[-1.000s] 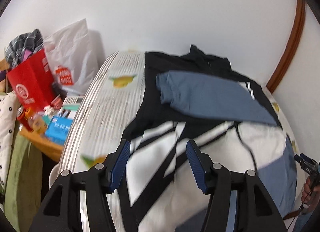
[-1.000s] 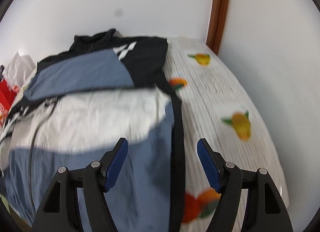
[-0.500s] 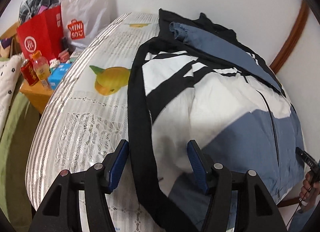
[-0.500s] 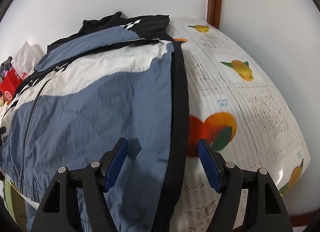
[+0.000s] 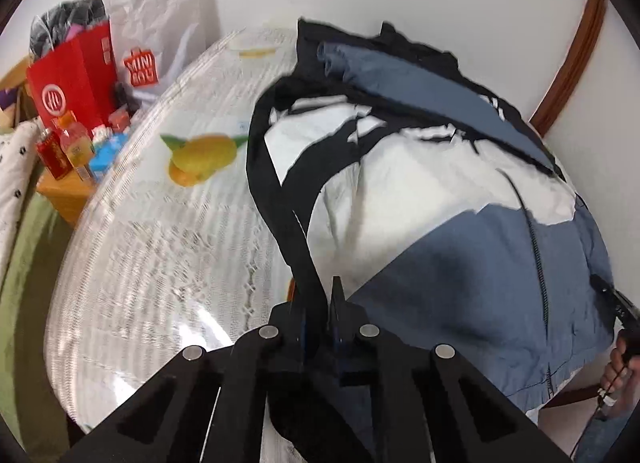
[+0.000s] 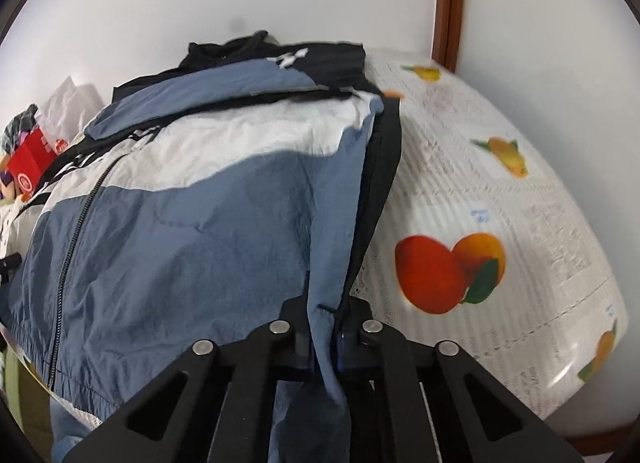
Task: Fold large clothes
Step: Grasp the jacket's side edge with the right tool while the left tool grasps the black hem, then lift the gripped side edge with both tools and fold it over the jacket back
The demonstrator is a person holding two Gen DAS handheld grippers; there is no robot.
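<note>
jacket: 1 | tools: 2 | red bag: 1 | white bag: 1

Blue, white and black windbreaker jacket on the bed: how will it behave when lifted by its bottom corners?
Likely floppy: the thin crinkled blue, white and black windbreaker jacket bunches where the right tongs pinch it. Probably light. The folded-over blue sleeve lies loose and may slide off.

Crinkled matt cloth jacket between the tongs; glossy plastic sheet covers the bed beside them.
</note>
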